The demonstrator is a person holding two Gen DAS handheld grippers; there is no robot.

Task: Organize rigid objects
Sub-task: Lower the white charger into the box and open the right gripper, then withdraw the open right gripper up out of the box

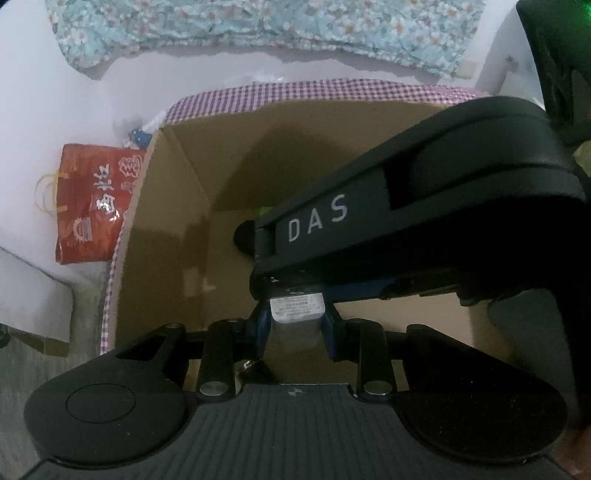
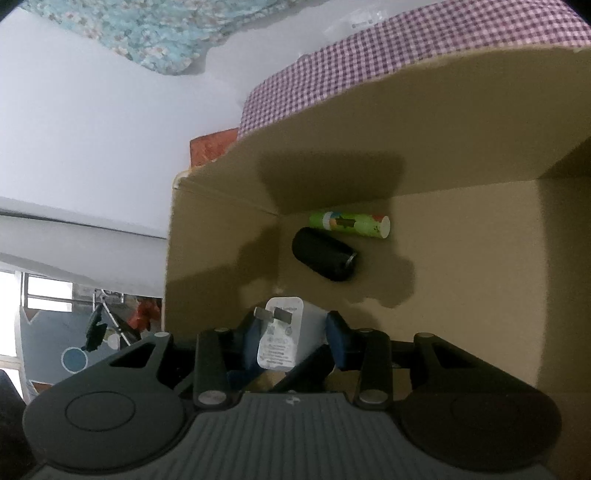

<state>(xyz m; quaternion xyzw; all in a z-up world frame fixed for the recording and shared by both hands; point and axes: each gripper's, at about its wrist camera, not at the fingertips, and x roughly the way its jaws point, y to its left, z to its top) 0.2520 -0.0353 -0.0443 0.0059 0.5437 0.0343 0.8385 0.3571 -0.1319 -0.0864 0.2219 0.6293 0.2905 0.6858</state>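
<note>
Both grippers hang over an open cardboard box point(image 1: 177, 221) with a purple checked outside point(image 2: 332, 77). My left gripper point(image 1: 295, 325) is shut on a white charger-like block point(image 1: 297, 314). My right gripper point(image 2: 291, 332) is shut on a white plug adapter point(image 2: 280, 336) with its metal prongs showing. The right gripper's black body marked DAS point(image 1: 406, 221) crosses the left wrist view above the box. On the box floor lie a green tube point(image 2: 351, 224) and a black cylinder point(image 2: 325, 258), side by side near the far corner.
A red bag with white characters point(image 1: 92, 206) lies just left of the box on a white surface point(image 1: 55, 110). Blue floral cloth point(image 1: 258, 22) lies beyond the box. A white ledge point(image 2: 74, 229) and a window point(image 2: 44, 295) show at the left.
</note>
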